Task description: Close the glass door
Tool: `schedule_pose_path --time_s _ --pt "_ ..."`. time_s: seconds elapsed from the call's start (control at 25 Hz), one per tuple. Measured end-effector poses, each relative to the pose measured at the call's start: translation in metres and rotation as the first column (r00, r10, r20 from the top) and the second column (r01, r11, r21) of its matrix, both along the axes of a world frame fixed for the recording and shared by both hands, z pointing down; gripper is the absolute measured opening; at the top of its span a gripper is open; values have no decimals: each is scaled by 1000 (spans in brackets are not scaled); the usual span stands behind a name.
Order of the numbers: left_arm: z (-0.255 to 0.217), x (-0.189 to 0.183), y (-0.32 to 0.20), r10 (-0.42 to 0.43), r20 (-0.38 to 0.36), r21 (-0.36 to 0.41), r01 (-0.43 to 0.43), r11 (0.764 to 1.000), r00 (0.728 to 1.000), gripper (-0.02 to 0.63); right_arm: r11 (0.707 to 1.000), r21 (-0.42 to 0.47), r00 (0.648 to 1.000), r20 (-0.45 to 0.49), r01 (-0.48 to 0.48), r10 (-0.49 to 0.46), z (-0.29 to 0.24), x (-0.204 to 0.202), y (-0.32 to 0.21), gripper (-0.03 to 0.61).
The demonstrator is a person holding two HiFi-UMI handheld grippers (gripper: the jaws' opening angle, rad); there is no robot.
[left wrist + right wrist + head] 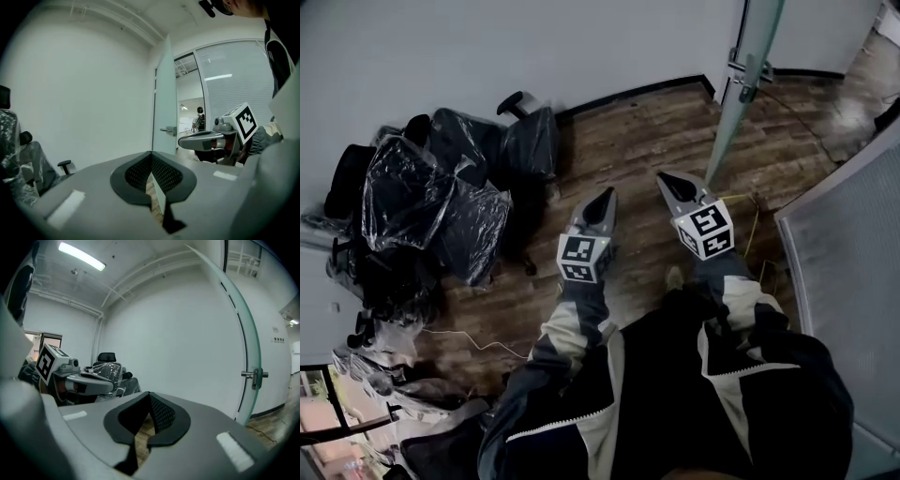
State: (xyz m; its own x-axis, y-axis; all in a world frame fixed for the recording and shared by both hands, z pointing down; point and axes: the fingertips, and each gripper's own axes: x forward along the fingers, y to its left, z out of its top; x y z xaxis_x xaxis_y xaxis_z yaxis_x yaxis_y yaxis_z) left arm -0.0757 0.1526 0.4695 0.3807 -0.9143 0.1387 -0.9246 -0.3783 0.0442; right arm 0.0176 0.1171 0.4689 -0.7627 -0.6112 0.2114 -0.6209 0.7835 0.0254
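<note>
glass door (741,94) stands open. left gripper (606,195) and right gripper (664,178): jaws together, nothing held; right nearer the door.

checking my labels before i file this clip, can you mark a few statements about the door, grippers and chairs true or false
1. The glass door stands open. True.
2. The right gripper clamps the door handle. False: it is shut on nothing, short of the handle.
3. Plastic-wrapped chairs stand by the wall on the person's left. True.
4. The left gripper has its jaws wide apart. False: they are together, with nothing between them.
</note>
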Motion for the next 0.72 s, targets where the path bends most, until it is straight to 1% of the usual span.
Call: schedule_pose_path --time_s 0.08,0.16,0.32,0.52,0.72 --pt "-4 0 -35 -27 -9 1 27 1000 1000 5 1000 20 1000 7 7 -7 -8 5 -35 5" --pt "-6 5 -66 -46 -15 -4 46 999 999 6 999 36 1000 22 -7 6 -14 15 -71 5" --pt "-7 9 -110 -89 -33 -19 88 996 996 6 999 37 999 40 -11 10 -22 27 -127 5" --pt "-4 2 -149 -116 -28 -38 114 993 993 6 1000 11 998 56 -17 16 -17 23 -172 5" --pt "4 -26 -188 -116 -38 -37 114 993 993 6 999 -13 998 42 -44 45 -5 1 -211 5"
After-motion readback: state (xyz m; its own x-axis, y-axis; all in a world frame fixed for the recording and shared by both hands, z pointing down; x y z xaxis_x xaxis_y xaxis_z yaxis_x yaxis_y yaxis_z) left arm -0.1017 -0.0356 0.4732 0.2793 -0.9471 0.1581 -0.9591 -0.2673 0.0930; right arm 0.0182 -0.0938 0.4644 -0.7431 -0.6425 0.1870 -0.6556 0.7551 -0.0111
